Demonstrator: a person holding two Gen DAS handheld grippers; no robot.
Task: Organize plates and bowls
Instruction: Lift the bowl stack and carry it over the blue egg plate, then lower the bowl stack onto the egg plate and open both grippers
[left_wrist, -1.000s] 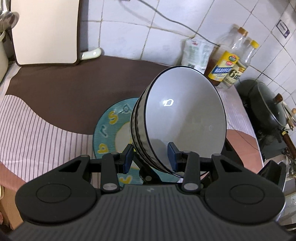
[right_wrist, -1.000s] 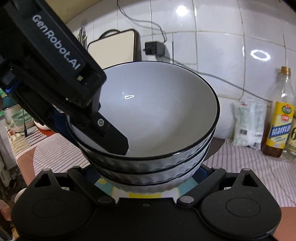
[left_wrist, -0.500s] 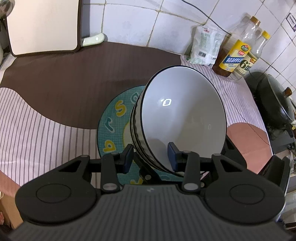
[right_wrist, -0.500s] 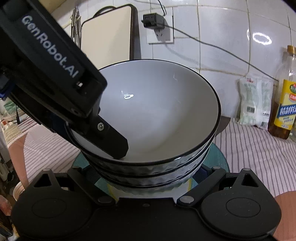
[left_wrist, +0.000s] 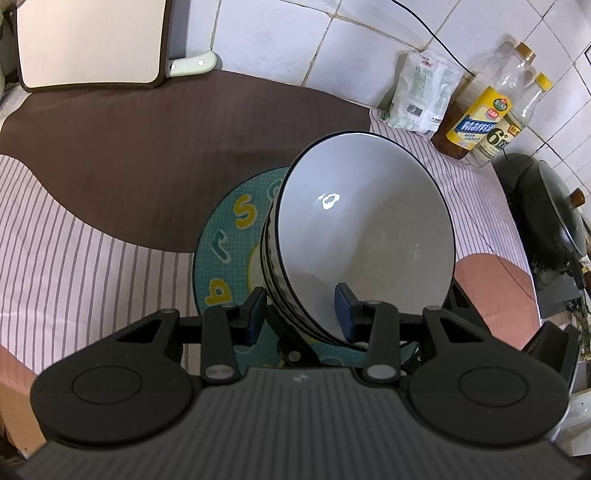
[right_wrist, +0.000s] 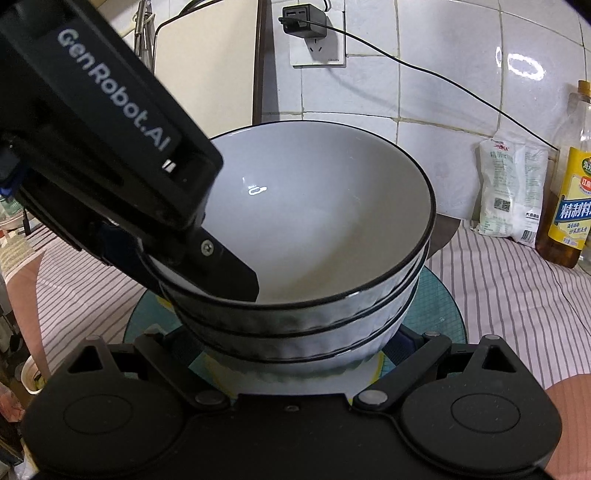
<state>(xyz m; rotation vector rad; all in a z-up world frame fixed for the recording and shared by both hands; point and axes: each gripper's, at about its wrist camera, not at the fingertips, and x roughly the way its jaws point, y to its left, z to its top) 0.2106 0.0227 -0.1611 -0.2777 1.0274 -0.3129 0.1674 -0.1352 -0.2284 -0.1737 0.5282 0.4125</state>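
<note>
A stack of three white bowls with black rims (left_wrist: 365, 236) (right_wrist: 317, 236) sits over a teal plate with yellow letters (left_wrist: 229, 236) (right_wrist: 439, 306). My left gripper (left_wrist: 301, 312) is shut on the near rim of the stack, one finger inside the top bowl and one outside; it also shows in the right wrist view (right_wrist: 192, 254). My right gripper (right_wrist: 291, 347) stands wide open with its jaws on either side of the stack's base; its fingertips are hidden under the bowls.
A cutting board (left_wrist: 92, 40) leans on the tiled wall at back left. A white bag (left_wrist: 421, 96) and oil bottles (left_wrist: 480, 118) stand at back right, a dark wok (left_wrist: 546, 218) beyond them. A wall socket with a charger (right_wrist: 314, 33) is above.
The bowl stack and both grippers have come down towards the teal plate and counter; the wall items have shifted up in both views. Both grips look unchanged.
</note>
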